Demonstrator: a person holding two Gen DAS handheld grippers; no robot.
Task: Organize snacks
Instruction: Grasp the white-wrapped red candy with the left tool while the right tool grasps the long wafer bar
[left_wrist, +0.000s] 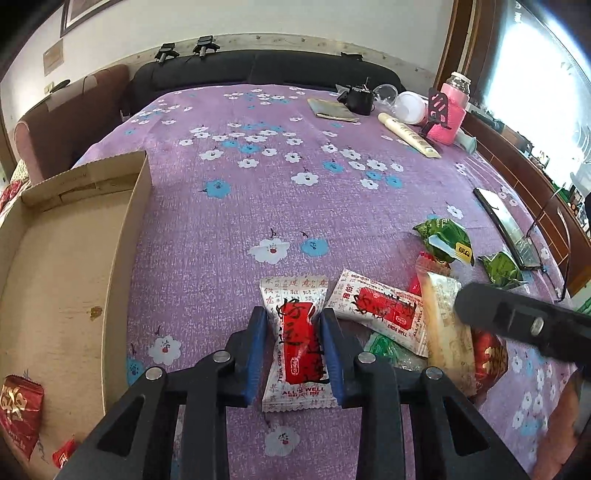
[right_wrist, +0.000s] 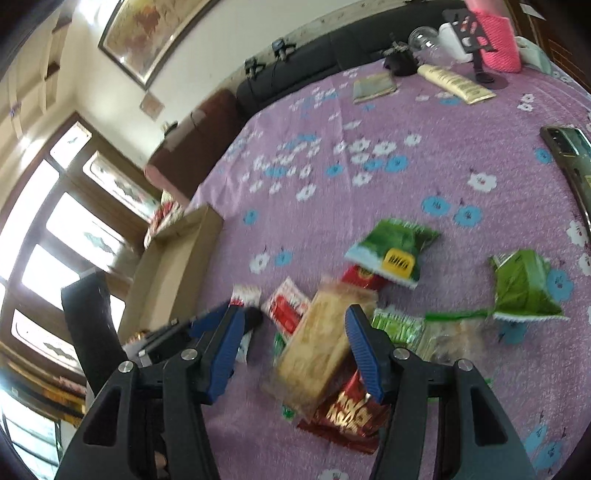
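A white-and-red snack packet (left_wrist: 295, 343) lies on the purple flowered cloth, and my left gripper (left_wrist: 293, 314) is shut on it, blue pads pinching its sides. A second white-and-red packet (left_wrist: 380, 310), a beige cracker packet (left_wrist: 447, 325), a red bag (left_wrist: 487, 354) and green packets (left_wrist: 443, 240) lie heaped to its right. My right gripper (right_wrist: 291, 325) hovers open over the beige cracker packet (right_wrist: 321, 339), which lies on the red bag (right_wrist: 351, 413); its pads stand clear of the packet. The right wrist view is blurred.
An open cardboard box (left_wrist: 136, 206) stands at the left with a red packet (left_wrist: 18, 410) inside. A phone (left_wrist: 506, 225) and glasses lie at the right edge. A pink jar (left_wrist: 454, 107), a cream tube (left_wrist: 410, 136) and a notebook (left_wrist: 332, 109) sit at the far right.
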